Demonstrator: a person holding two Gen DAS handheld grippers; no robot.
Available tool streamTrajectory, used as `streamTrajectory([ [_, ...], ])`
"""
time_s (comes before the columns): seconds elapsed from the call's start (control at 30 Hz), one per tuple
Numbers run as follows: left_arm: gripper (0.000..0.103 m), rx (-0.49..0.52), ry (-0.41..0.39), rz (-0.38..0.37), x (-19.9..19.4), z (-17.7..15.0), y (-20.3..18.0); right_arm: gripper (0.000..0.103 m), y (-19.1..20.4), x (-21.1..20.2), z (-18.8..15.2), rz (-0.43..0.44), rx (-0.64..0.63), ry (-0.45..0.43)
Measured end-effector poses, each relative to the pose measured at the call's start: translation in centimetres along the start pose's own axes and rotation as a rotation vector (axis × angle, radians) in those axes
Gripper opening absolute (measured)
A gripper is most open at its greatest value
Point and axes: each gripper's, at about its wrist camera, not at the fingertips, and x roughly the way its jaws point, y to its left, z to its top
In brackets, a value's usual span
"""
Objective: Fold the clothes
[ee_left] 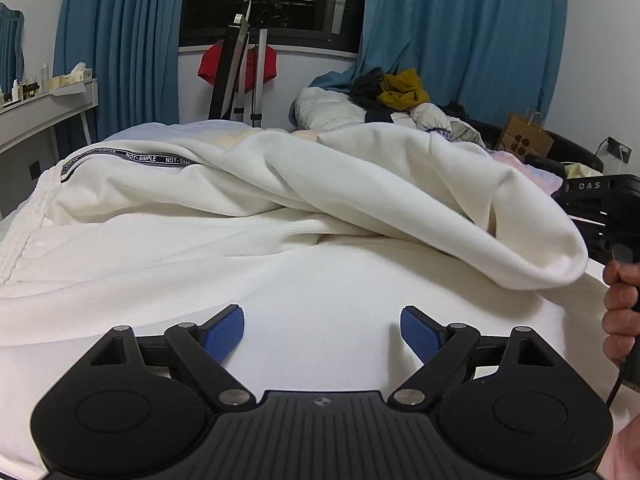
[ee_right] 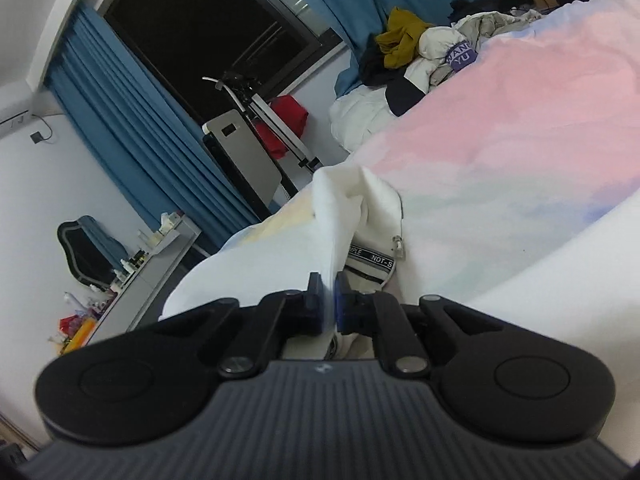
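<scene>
Slippage was the main worry here. From the left wrist view, the white garment (ee_left: 280,208) lay spread across the bed (ee_left: 532,168), one part heaped over itself in a thick roll toward the right. The left claw (ee_left: 322,330) hung just above the flat cloth, released, its blue pads (ee_left: 224,332) wide apart with nothing between them. At the right edge a hand (ee_left: 620,312) gripped the other tool's handle. If that claw came down on smooth, taut fabric, it would likely pinch too little and drag only the top layer.

From the right wrist view, the right claw (ee_right: 328,300) was clenched on a thin fold of the white garment (ee_right: 344,200), near the lettered band (ee_right: 370,258). Such a narrow bite could pull free under the cloth's weight, and the bunching could set a crooked fold.
</scene>
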Motion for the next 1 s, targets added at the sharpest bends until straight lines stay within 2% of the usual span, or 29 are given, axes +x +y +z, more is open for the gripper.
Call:
streamTrajectory([
  [0.13, 0.087, -0.013, -0.005, 0.004, -0.1, 0.1, 0.2, 0.006, 2.1, -2.2, 0.5, 0.024, -0.037, -0.104],
  [0.27, 0.087, -0.054, -0.036, 0.009, -0.9, 0.5, 0.6, 0.006, 6.5, -6.8, 1.1, 0.120, -0.106, -0.297],
  [0.37, 0.087, -0.105, -0.071, 0.001, -1.7, 1.0, 1.1, 0.006, 10.5, -10.5, 1.3, 0.140, -0.196, -0.439],
  [0.47, 0.087, -0.147, -0.108, -0.005, -2.4, 1.5, 1.5, 0.006, 14.4, -12.5, 1.6, 0.093, -0.300, -0.566],
  [0.57, 0.088, -0.162, -0.122, -0.006, -2.5, 1.8, 1.8, 0.006, 17.6, -11.6, 2.5, 0.035, -0.408, -0.671],
  [0.63, 0.088, -0.168, -0.108, -0.008, -2.1, 1.7, 2.1, 0.006, 18.7, -8.9, 3.9, -0.032, -0.450, -0.683],
  [0.77, 0.088, -0.179, -0.082, -0.024, -0.9, 1.3, 2.7, 0.006, 16.9, -0.6, 7.5, -0.176, -0.371, -0.543],
  [0.9, 0.088, -0.167, -0.084, -0.036, 0.5, 0.8, 3.3, 0.007, 10.1, 8.0, 11.2, -0.333, -0.300, -0.355],
  [1.0, 0.088, -0.200, -0.071, -0.052, 1.9, 0.5, 4.2, 0.008, 5.1, 12.1, 13.8, -0.415, -0.256, -0.229],
])
